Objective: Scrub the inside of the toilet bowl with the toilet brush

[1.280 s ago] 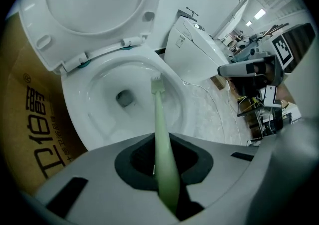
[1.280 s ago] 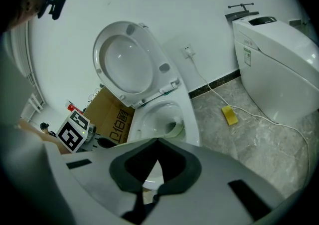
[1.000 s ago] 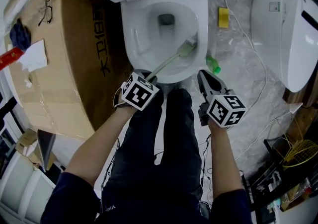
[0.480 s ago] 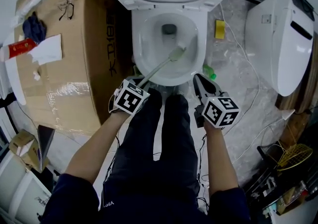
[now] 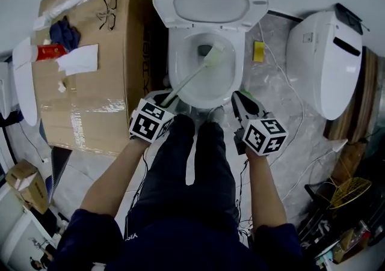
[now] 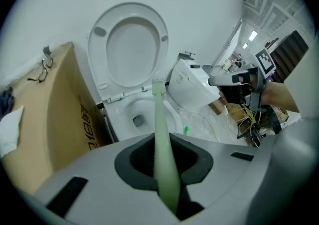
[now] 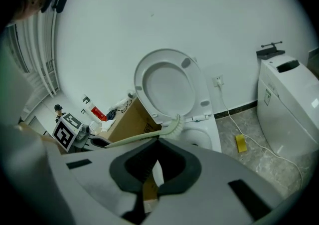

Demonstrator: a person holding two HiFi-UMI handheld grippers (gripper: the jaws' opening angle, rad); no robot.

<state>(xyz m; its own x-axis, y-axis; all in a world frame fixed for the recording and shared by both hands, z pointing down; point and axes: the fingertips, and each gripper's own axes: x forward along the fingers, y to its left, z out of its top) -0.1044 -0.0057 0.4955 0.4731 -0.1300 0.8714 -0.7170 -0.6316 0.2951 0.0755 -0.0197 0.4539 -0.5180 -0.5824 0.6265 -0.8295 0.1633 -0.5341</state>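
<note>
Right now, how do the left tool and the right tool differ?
The left tool is shut on the toilet brush handle; the right tool holds nothing, its jaws together. The left tool is at the front-left rim of the toilet bowl, brush head inside; the right tool sits off the front-right, over the floor. Both point toward the bowl.

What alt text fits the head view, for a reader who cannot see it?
Seen from above, the left gripper clamps a pale green toilet brush whose head reaches into the white toilet bowl, lid raised. The right gripper holds nothing near the bowl's front right; a cardboard box stands left of the toilet.
</note>
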